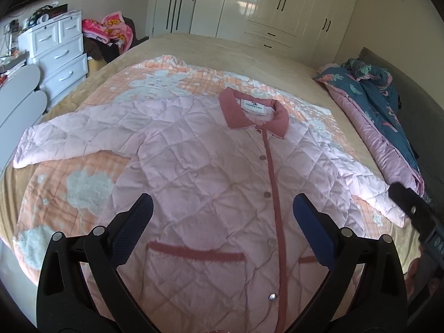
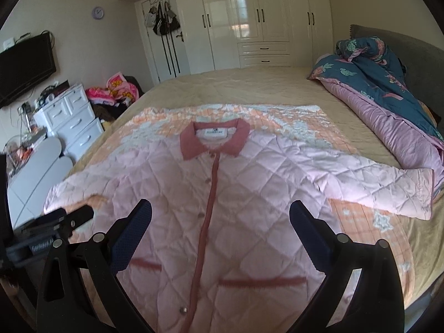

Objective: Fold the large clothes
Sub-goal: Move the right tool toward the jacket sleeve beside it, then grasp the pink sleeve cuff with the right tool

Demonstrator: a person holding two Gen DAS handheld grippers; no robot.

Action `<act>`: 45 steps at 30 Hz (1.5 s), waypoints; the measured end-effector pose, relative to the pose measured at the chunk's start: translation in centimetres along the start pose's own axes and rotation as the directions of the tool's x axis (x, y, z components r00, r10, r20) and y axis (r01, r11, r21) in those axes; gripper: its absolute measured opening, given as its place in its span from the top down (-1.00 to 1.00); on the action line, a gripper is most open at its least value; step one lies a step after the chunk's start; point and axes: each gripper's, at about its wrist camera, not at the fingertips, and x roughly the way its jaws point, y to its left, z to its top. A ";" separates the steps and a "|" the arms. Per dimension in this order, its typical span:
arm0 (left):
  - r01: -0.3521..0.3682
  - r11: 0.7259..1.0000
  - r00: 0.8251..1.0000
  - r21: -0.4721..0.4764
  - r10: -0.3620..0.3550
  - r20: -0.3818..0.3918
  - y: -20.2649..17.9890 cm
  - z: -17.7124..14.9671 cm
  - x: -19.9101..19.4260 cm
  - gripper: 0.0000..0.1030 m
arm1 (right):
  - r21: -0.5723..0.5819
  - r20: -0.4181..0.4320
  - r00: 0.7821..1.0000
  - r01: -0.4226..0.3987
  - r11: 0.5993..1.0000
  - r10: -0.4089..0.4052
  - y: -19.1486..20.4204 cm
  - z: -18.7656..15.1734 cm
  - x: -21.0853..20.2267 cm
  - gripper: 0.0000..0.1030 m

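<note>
1. One bed (image 2: 277, 88), tan cover, w/ orange-white blanket (image 2: 291, 122) spread on top.
2. Pink quilted jacket (image 1: 211, 172) flat on blanket, front up, buttoned, sleeves out, collar (image 1: 254, 115) at far end.
3. Left gripper (image 1: 222, 213) wide open, empty, above jacket hem.
4. Right gripper (image 2: 220, 219) same: wide open, nothing held.

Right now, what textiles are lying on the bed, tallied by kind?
Quilted pink jacket: 1
Orange patterned blanket under it: 1
Teal floral duvet, bunched by the headboard: 1
Total: 3
</note>
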 end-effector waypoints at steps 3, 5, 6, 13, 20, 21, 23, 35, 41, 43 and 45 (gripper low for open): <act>0.004 1.000 1.000 0.005 -0.003 -0.010 -0.6 0.8 1.1 -0.84 | 0.024 0.012 1.000 0.004 1.000 -0.004 -0.8 1.3 0.9 -0.92; 0.004 1.000 1.000 0.015 -0.004 -0.012 -1.2 1.4 1.7 -0.84 | 0.045 0.016 1.000 0.000 0.999 -0.001 -1.5 2.1 1.5 -0.92; 0.005 1.000 1.000 0.020 -0.005 -0.012 -1.5 1.7 2.1 -0.84 | 0.058 0.018 1.000 0.003 0.998 -0.004 -1.9 2.5 1.8 -0.92; 0.024 0.999 1.000 0.022 -0.024 -0.013 -3.5 4.1 4.2 -0.84 | 0.112 0.039 0.999 -0.001 0.994 -0.004 -4.1 5.4 3.6 -0.92; 0.052 0.998 0.998 0.024 -0.051 -0.039 -5.9 6.3 7.8 -0.84 | 0.202 0.052 0.994 0.086 0.976 -0.098 -9.3 6.7 5.8 -0.92; 0.050 0.998 0.998 0.026 -0.048 -0.043 -6.2 6.6 8.4 -0.84 | 0.217 0.049 0.993 0.097 0.971 -0.110 -10.1 6.6 6.0 -0.92; 0.051 0.998 0.998 0.035 -0.049 -0.049 -6.8 6.9 9.5 -0.84 | 0.260 0.030 0.989 0.134 0.956 -0.146 -12.5 6.1 6.9 -0.92; 0.028 0.998 0.992 0.062 -0.021 -0.121 -10.4 6.3 15.0 -0.84 | 0.443 -0.089 0.956 0.289 0.849 -0.279 -23.5 2.2 10.6 -0.92; 0.033 0.997 0.988 0.063 -0.023 -0.153 -12.1 5.3 16.9 -0.84 | 0.534 -0.123 0.946 0.317 0.784 -0.298 -27.2 0.5 10.8 -0.92; 0.028 0.997 0.986 0.070 -0.017 -0.164 -12.7 5.0 17.4 -0.84 | 0.550 -0.139 0.937 0.342 0.762 -0.321 -28.4 0.1 10.8 -0.92; 0.026 0.996 0.985 0.083 -0.012 -0.170 -13.6 4.6 17.9 -0.84 | 0.579 -0.155 0.933 0.353 0.735 -0.326 -29.6 -0.6 11.0 -0.92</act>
